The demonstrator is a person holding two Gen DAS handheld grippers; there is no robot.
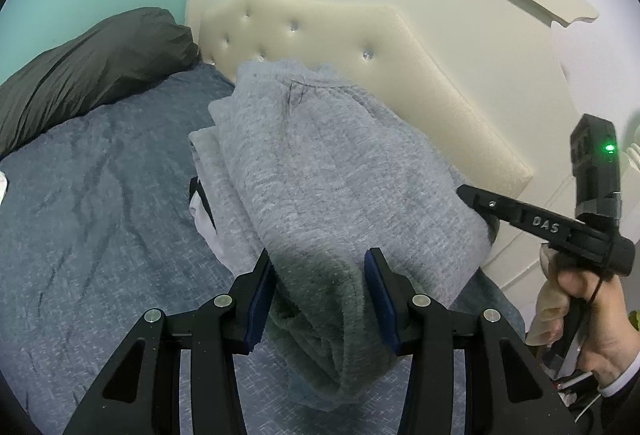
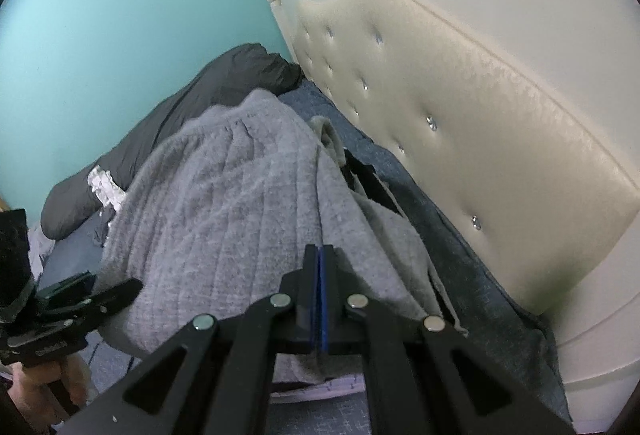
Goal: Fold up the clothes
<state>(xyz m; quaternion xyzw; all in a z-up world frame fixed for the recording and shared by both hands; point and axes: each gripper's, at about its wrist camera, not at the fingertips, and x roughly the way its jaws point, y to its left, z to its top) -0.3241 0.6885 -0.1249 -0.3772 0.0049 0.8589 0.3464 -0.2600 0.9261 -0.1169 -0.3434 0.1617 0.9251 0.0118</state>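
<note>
Grey sweater (image 1: 320, 171) heaped on the bed (image 1: 100, 195), near the cream headboard (image 1: 440, 83). Left gripper (image 1: 320, 299) clamps a bunched fold at its near end. Right gripper (image 2: 320, 299) fully closed, empty, over the sweater's right edge.

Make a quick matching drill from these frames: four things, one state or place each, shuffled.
Things:
1. left tongs
2. right tongs
3. dark pillow
4. headboard

States:
A. shut, nothing between the pads
B. cream, tufted, behind the clothes pile
C. clamped on a bunch of the grey garment
D. lying by the teal wall

Pairs: 1-C, 2-A, 3-D, 4-B
</note>
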